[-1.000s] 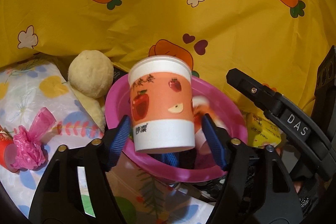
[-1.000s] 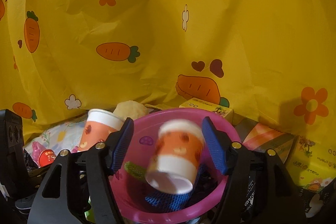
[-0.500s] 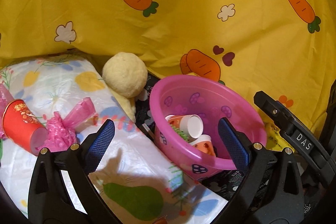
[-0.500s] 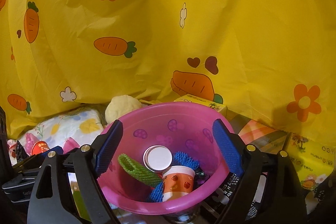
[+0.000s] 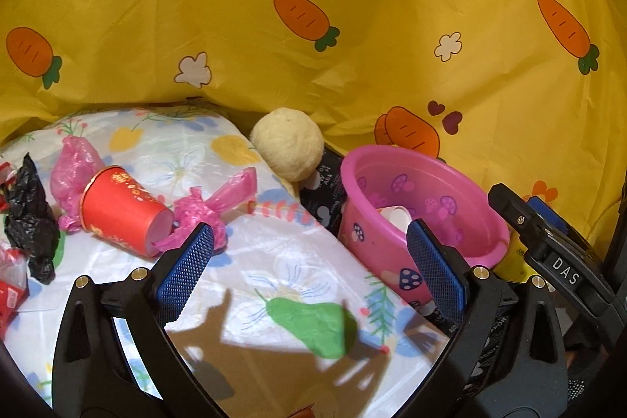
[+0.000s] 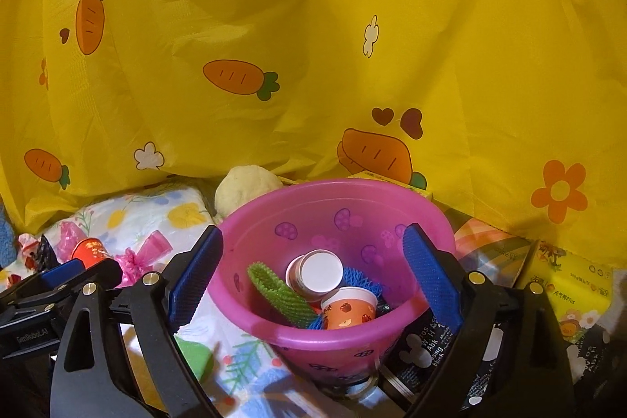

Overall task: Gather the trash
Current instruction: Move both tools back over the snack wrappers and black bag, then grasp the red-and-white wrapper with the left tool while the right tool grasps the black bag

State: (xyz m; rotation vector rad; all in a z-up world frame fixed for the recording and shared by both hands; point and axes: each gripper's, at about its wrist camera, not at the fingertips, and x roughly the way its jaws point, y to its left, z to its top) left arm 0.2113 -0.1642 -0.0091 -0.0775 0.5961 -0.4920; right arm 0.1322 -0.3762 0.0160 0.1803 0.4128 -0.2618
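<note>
both claws are spread wide with nothing between them: the left claw (image 5: 309,261) hangs over the flowered plastic sheet (image 5: 274,261) on the worktop, the right claw (image 6: 313,273) over the pink basin (image 6: 341,333).

the next piece of trash is judged to be the red paper cup (image 5: 121,210), lying on its side on the sheet with its base turned toward the left claw, touching the crumpled pink bag (image 5: 211,204). it is expected to be very light, thin-walled and easily crushed; a gentle hold across the middle of the wall is advised, since the waxy surface may slip and the round body may roll. the pink bag and the black bag (image 5: 29,218) are soft film, best pinched at a bunched part.

inside the smooth, rigid basin two printed paper cups (image 6: 345,308), a green mesh sleeve (image 6: 274,290) and blue netting (image 6: 360,281) are seen. a pale round ball (image 5: 288,143) rests by the yellow carrot cloth (image 5: 313,65).
</note>
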